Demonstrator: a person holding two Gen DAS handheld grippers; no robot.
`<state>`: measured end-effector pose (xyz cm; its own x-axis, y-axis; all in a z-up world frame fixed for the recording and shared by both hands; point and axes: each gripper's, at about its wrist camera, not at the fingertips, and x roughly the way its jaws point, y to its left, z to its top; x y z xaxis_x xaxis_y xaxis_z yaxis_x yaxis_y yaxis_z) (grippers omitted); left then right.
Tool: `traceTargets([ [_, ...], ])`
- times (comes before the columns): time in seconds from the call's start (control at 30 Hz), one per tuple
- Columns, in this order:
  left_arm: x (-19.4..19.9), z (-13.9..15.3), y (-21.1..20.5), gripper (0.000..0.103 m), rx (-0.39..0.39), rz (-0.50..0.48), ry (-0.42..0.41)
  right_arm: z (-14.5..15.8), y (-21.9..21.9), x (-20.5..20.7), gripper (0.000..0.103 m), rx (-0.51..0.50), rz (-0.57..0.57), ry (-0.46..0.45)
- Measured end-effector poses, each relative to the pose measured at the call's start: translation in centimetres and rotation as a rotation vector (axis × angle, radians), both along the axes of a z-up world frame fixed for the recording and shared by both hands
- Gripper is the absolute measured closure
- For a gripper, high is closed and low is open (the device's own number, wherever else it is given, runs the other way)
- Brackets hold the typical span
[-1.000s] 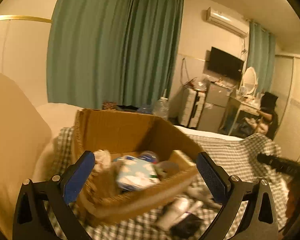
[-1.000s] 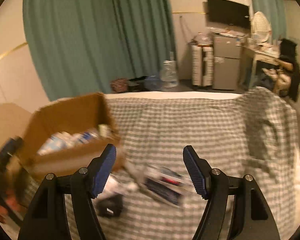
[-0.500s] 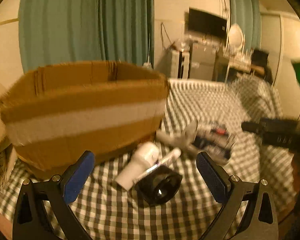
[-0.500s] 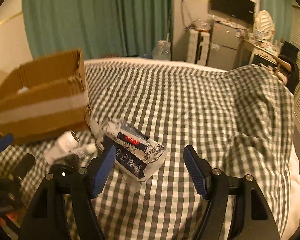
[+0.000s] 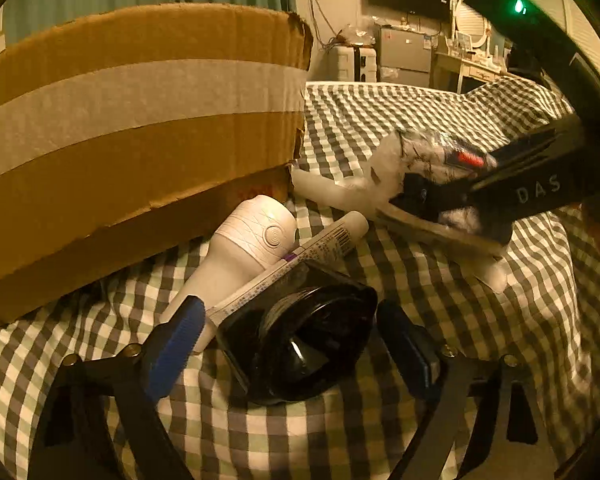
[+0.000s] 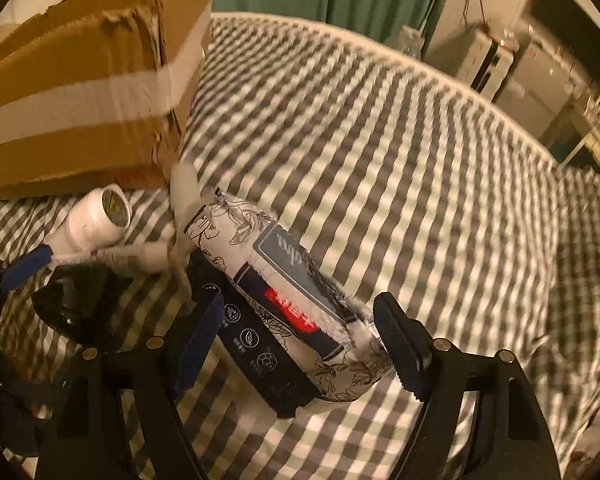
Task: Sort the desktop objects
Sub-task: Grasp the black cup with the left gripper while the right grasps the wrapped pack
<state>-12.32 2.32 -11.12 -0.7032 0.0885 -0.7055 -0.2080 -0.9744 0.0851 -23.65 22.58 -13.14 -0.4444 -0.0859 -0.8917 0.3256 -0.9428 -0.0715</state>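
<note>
Your left gripper (image 5: 288, 344): blue-padded fingers spread wide, one either side of a glossy black square-edged object with a round hollow (image 5: 300, 336), which lies on the green-and-white checked cloth (image 5: 420, 104). Whether the pads touch it, you cannot tell.

Your right gripper (image 6: 300, 344): jaws also wide, flanking a soft white packet printed with dark line-drawn flowers and a red label (image 6: 296, 292). The packet lies between the pads, not clamped.

Items on the cloth:
- White plastic handheld device with a round embossed button (image 5: 240, 248), lying on its side, its head close against the box; the right wrist view shows its round end face (image 6: 114, 208).
- Slim white tube with a barcode and a purple band (image 5: 300, 256), lying slantwise across the device and resting on the black object's upper edge.
- Flat dark pack with small white icons (image 6: 256, 344), lying under the flowered packet.
- A pale, translucent piece behind the packet, near the box corner; blurred, identity unclear.

Container: brown corrugated cardboard box with a broad pale tape band (image 5: 140, 120), standing on the cloth just behind the white device. Its contents are hidden from both views.
</note>
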Motion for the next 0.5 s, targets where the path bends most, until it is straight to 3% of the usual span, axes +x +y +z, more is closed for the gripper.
traceTargets([
  [0.03, 0.2, 0.1, -0.1, 0.024, 0.010, -0.009, -0.003, -0.3, 0.0, 0.1, 0.041, -0.001, -0.001, -0.025],
  [0.07, 0.4, 0.3, -0.1, 0.033, 0.019, -0.016, -0.007, -0.3, 0.1, 0.3, 0.046, -0.011, -0.003, -0.039],
  [0.13, 0.8, 0.6, -0.3, 0.037, 0.024, -0.027, -0.002, -0.3, 0.7, 0.9, 0.069, -0.050, -0.049, -0.043],
  [0.23, 1.6, 1.1, -0.8, 0.046, 0.040, -0.043, 0.011, 0.3, 1.8, 2.4, 0.083, -0.091, -0.141, -0.008],
  [0.5, 2.8, 2.4, -2.9, 0.050, 0.144, -0.022, 0.013, 3.0, 4.5, 9.5, 0.088, -0.237, -0.315, 0.077],
])
